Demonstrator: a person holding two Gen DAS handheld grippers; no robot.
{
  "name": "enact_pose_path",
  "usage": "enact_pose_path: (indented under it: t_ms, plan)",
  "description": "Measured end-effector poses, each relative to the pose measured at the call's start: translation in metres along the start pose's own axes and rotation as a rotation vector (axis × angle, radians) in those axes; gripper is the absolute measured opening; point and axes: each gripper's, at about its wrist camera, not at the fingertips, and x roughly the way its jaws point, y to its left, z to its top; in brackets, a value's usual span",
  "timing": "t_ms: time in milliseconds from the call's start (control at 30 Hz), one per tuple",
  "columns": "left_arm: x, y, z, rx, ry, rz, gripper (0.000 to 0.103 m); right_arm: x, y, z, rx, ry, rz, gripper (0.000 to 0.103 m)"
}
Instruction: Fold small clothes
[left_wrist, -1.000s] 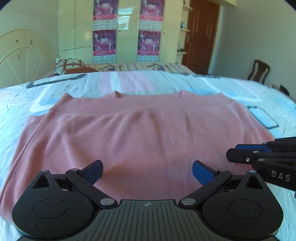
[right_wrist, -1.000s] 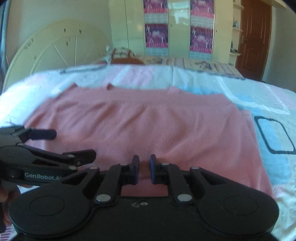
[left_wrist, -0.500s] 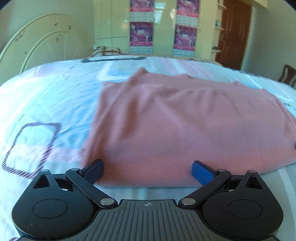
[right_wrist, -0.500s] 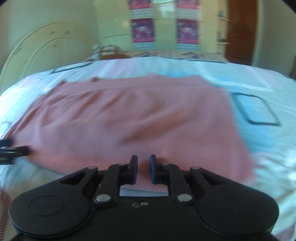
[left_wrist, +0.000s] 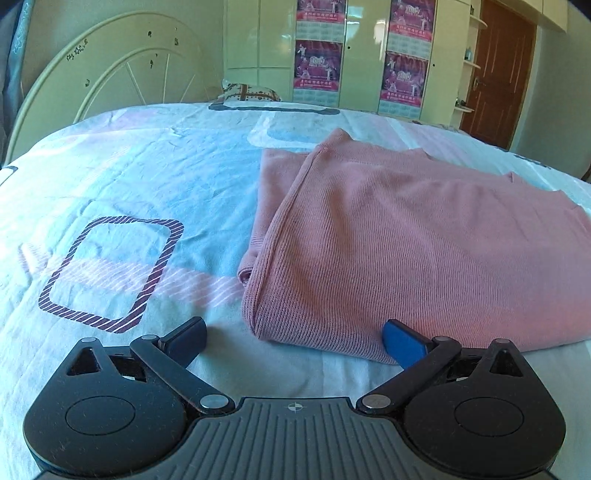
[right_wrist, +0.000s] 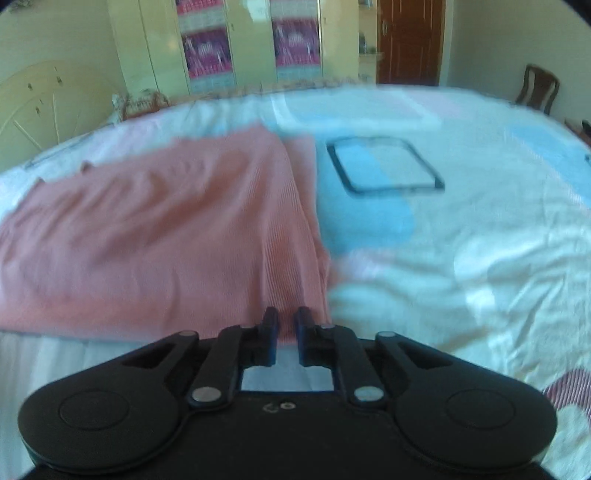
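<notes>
A pink knit garment lies folded flat on the bed; it also shows in the right wrist view, blurred. My left gripper is open and empty, its fingers straddling the garment's near left corner just above the sheet. My right gripper is nearly shut with a small gap and holds nothing, at the garment's near right corner. Neither gripper shows in the other's view.
The bed sheet is white with blue and pink patches and a striped rounded square. A cream headboard, a pillow and wardrobes stand behind. A brown door and a chair are at the right.
Both grippers have moved apart from the garment's middle, the left to its left corner and the right to its right corner. Their jaws have not changed.
</notes>
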Motion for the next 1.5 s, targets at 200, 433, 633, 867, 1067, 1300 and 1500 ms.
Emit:
enact_pose_path:
  t_ms: [200,433,633,867,1067,1300,1500]
  plan:
    - [0.000,-0.003,0.000,0.006,0.003,0.004,0.101,-0.001,0.003,0.001,-0.020,0.012,-0.005,0.008]
    - [-0.009,-0.002,0.008,-0.020,0.047,0.059,0.101,-0.023,0.002,0.001,0.010,-0.065,0.076,0.042]
    - [-0.043,0.026,-0.007,-0.290,-0.027,-0.070,0.080,-0.049,0.005,-0.005,-0.007,-0.103,0.136,0.008]
    - [-0.026,0.028,-0.035,-0.618,-0.019,-0.192,0.070,-0.055,0.021,-0.005,-0.013,-0.104,0.185,0.006]
    - [0.004,0.030,-0.035,-0.794,-0.091,-0.253,0.070,-0.049,0.045,0.006,-0.032,-0.101,0.226,0.007]
    - [0.044,0.026,-0.011,-0.824,-0.138,-0.284,0.070,-0.022,0.087,0.036,-0.033,-0.136,0.295,0.001]
    - [0.076,0.036,0.000,-0.886,-0.104,-0.279,0.015,0.012,0.142,0.060,-0.068,-0.091,0.333,0.001]
